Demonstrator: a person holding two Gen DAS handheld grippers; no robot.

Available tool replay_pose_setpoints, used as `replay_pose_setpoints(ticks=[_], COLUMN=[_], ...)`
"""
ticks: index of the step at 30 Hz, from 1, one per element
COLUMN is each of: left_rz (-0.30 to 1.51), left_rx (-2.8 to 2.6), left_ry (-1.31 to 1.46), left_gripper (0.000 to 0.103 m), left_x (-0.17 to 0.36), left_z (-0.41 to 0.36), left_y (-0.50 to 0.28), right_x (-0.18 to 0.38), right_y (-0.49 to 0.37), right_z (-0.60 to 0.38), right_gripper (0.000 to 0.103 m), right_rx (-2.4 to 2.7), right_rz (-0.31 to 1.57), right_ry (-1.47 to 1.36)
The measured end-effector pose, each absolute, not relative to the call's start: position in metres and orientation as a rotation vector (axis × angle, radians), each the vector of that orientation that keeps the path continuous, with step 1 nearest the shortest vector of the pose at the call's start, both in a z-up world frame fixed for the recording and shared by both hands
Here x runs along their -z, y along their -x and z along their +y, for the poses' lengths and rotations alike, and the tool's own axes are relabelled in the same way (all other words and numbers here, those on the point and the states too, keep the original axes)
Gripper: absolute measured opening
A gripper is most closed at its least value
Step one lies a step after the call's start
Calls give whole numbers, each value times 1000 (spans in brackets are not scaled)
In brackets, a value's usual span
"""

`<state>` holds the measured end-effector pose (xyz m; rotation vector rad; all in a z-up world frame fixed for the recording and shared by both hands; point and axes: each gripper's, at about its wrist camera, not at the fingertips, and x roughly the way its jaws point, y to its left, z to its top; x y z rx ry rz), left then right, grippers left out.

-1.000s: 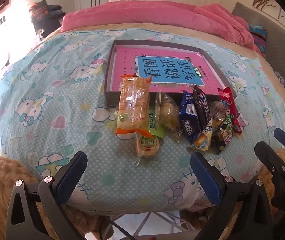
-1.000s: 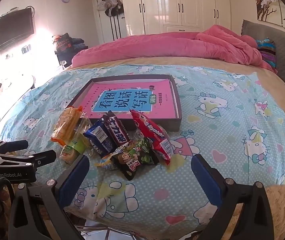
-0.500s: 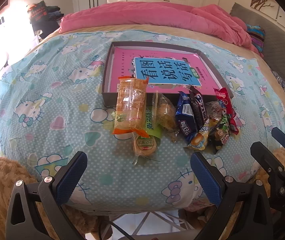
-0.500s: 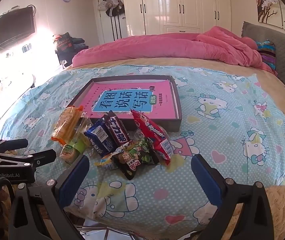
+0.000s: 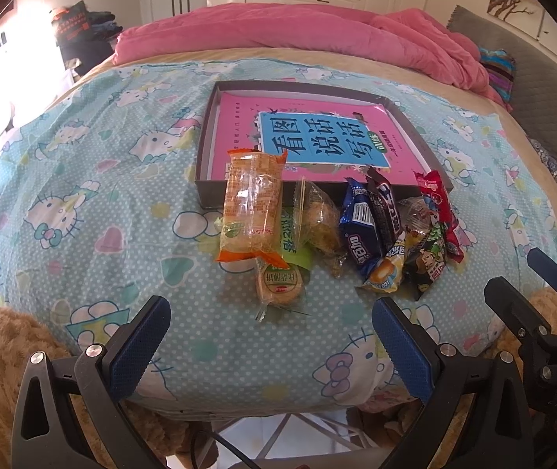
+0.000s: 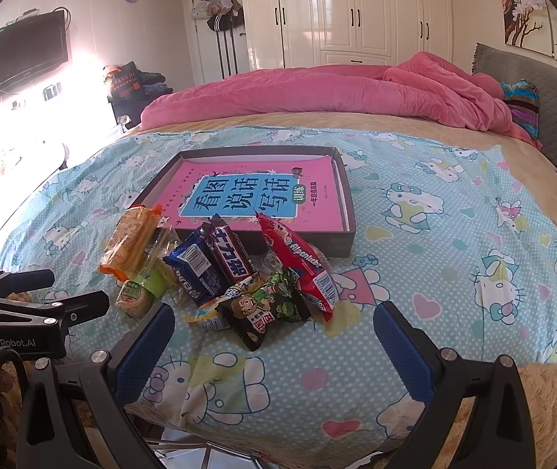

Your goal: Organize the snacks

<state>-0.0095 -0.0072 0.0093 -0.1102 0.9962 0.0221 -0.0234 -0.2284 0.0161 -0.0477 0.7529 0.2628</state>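
Observation:
A pile of several wrapped snacks lies on the bed in front of a shallow dark tray [image 5: 205,156] [image 6: 350,230] lined with a pink and blue sheet. An orange cracker pack [image 5: 253,211] [image 6: 129,240] leans on the tray's near wall. Beside it are a round green-label cake [image 5: 280,283], blue cookie packs [image 5: 360,226] [image 6: 196,269], a dark pea snack bag [image 6: 266,312] and a red pack [image 6: 301,262]. My left gripper [image 5: 270,348] is open and empty, near the bed's front edge below the pile. My right gripper [image 6: 274,355] is open and empty too, just before the pile.
The bed carries a light blue cartoon-cat sheet [image 6: 454,273], with a pink duvet [image 6: 337,93] bunched at the far side. A fluffy tan rug or cushion [image 5: 0,348] lies at the bed's near corners. White wardrobes [image 6: 356,11] and a wall TV [image 6: 24,54] stand behind.
The left wrist view has shifted slightly, so the snacks sit a bit lower and left in it. The right gripper is almost still. Both grippers stay open.

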Motion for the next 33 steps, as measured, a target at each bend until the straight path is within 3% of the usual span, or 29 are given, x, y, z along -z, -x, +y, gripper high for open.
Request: replay_pose_setpoints(ticks=[33], left_rz=[1003], left_rx=[-4], left_ry=[119], left_gripper=[103], left_x=[-7], left_z=[-9], left_y=[7], right_x=[-14], right_y=[23], right_z=[-231], right_gripper=[103], right_rx=[-260], right_rz=[755], right_ry=[57])
